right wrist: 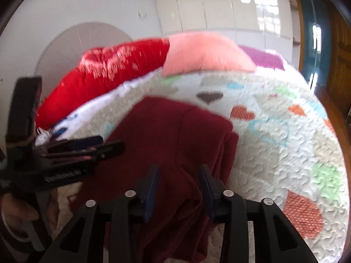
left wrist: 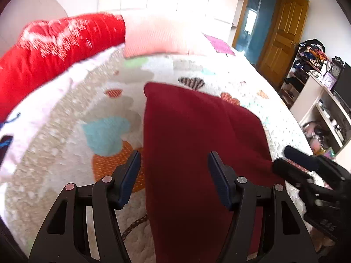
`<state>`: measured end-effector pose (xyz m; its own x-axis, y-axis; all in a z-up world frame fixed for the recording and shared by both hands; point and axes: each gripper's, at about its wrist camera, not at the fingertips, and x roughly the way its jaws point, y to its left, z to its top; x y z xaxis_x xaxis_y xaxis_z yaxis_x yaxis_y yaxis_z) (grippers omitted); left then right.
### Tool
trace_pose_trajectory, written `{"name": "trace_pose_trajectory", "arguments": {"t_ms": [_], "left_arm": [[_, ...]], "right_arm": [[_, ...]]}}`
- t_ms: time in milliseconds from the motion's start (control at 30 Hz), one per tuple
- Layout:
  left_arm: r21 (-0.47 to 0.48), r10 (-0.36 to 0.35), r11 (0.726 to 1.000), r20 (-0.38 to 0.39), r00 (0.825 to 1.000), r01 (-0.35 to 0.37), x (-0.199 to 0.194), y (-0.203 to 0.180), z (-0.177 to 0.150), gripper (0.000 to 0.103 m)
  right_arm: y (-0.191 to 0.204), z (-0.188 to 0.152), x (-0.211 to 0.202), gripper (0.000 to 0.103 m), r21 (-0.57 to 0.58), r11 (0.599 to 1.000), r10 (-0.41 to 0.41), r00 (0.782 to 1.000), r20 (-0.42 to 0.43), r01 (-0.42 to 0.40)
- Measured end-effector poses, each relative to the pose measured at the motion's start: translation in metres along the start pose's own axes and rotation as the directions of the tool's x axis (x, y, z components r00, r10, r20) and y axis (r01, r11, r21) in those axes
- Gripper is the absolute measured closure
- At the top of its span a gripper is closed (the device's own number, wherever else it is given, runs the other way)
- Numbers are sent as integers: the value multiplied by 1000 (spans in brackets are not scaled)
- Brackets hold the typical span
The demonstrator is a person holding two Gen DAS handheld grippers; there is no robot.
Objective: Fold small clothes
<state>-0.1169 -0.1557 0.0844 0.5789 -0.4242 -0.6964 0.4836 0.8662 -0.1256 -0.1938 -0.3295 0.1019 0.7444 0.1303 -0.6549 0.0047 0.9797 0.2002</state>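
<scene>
A dark red garment lies folded lengthwise on a white quilt with coloured hearts. My left gripper is open above its near part: the left pad hangs over the quilt just off the cloth's edge and the right pad over the cloth. My right gripper comes in from the right, and the garment's edge is drawn to a point between its fingers. In the right wrist view the garment bunches up between the pads of my right gripper, which is shut on it. The left gripper shows at the left.
A red pillow with white print and a pink pillow lie at the head of the bed, with a magenta cloth beyond. Cluttered shelves and a wooden door stand to the right. White wardrobes line the back wall.
</scene>
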Motion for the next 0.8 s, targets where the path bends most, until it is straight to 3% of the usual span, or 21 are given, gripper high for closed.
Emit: {"name": "trace_pose_trajectory", "arguments": {"t_ms": [33,133,367,500,800], "left_arm": [[15,15,1000,14,1000,-15,-5,-3,0,40],[42,60,997,56,997,-62,-19,-10,-1,40],[13,75,997,101,992,-76,-45,-11,-3,40],[7,79,997,116,990,-80,-54,-12,-6,40],[12,105,994,139,985,-108,-67,-15,-13,40]], "right_arm": [[3,0,-11,55,7,1000,-13,999,30,13],[8,-2,-31,54,52,997,-65,994,90,61],[15,-1,-49,51,71,990,-129,986,110,122],[19,0,-55,36,83,989,-135,983,127,125],[27,-3,-58,35,93,989,-128,984,125,117]]}}
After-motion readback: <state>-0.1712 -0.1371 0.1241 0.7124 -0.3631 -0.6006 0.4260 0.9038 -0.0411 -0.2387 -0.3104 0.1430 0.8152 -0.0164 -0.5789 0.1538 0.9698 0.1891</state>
